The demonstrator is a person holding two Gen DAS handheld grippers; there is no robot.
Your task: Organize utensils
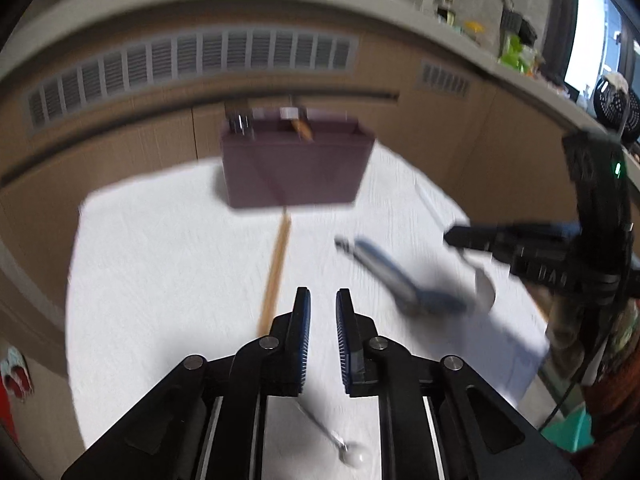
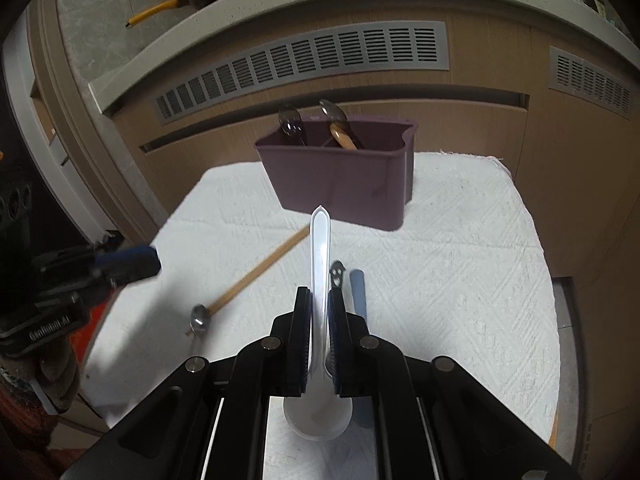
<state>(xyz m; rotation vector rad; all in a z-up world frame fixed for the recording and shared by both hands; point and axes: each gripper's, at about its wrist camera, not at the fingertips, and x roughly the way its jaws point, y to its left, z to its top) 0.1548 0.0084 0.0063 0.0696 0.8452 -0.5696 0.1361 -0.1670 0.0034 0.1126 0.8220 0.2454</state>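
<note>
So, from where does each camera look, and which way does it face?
Left wrist: on the left gripper, facing down over the white cloth toward the purple caddy; its jaws are empty.
Right wrist: on the right gripper, facing the same caddy; its jaws clamp a white spoon.
Shared: caddy, cloth, wooden stick, each other's gripper.

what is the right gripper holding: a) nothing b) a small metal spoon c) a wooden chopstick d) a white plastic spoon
d: in the right wrist view the right gripper is clamped on the handle of the white plastic spoon, whose handle points toward the purple plastic utensil bin.
</note>
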